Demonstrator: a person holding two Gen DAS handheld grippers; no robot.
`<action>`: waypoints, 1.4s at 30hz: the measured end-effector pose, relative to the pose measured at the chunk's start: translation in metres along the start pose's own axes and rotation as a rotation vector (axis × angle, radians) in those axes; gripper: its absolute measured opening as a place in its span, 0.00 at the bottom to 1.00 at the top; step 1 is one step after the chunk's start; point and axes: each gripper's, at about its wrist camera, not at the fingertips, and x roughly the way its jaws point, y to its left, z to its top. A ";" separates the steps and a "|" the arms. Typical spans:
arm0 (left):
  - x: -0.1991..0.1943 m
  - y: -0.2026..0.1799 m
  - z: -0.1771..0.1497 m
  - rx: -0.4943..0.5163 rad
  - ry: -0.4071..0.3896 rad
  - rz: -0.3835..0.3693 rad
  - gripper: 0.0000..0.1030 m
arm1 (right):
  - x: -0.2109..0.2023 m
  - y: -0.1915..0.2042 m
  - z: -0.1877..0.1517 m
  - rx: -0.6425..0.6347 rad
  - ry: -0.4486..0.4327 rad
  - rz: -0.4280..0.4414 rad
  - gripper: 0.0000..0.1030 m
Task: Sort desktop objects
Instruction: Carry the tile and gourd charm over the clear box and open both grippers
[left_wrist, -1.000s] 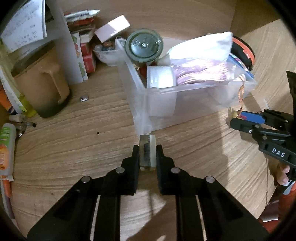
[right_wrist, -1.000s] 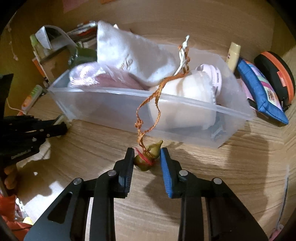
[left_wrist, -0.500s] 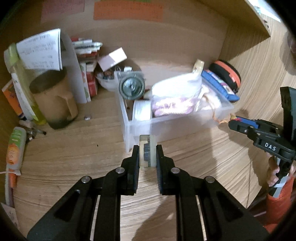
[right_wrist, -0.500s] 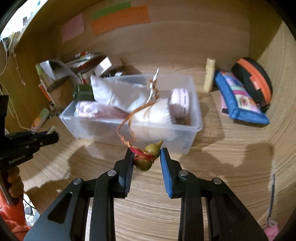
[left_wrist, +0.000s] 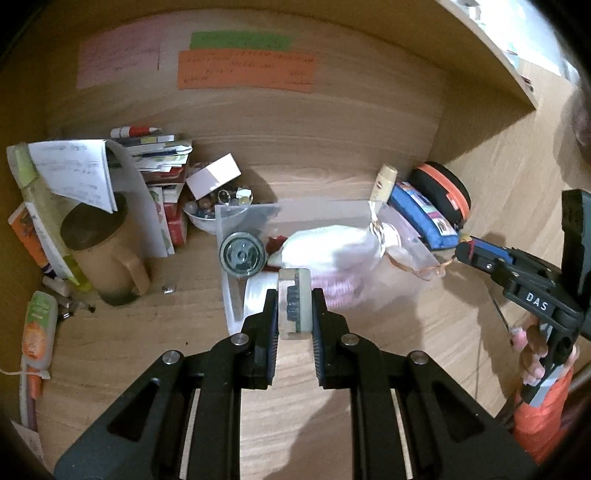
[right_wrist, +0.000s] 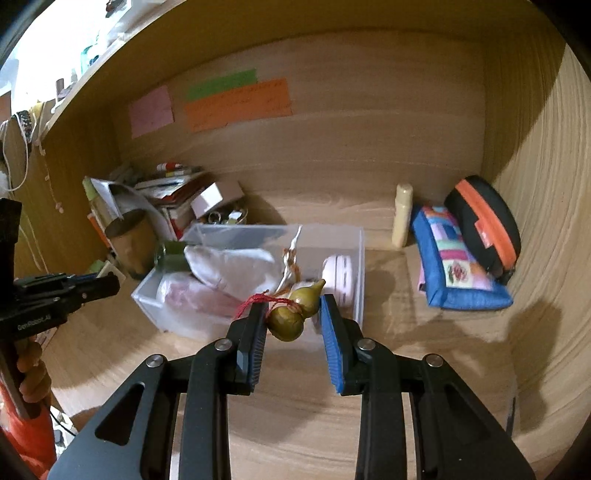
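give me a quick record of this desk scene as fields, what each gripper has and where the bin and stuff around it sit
left gripper: shut on a small clear block
right gripper: holds a green gourd charm with a red cord
clear bin: mid-desk, holding a white cloth, a green-lidded jar and a pink round case
right of bin: blue patchwork pouch, black and orange case
left of bin: tan mug
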 end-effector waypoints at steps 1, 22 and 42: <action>0.003 0.001 0.003 -0.006 0.004 0.000 0.15 | 0.002 -0.003 0.003 0.005 -0.002 -0.001 0.25; 0.070 -0.009 0.022 0.020 0.086 -0.012 0.15 | 0.067 -0.024 0.001 -0.016 0.124 -0.074 0.25; 0.050 -0.008 0.021 0.062 0.035 -0.060 0.44 | 0.055 -0.018 -0.003 -0.020 0.123 -0.055 0.50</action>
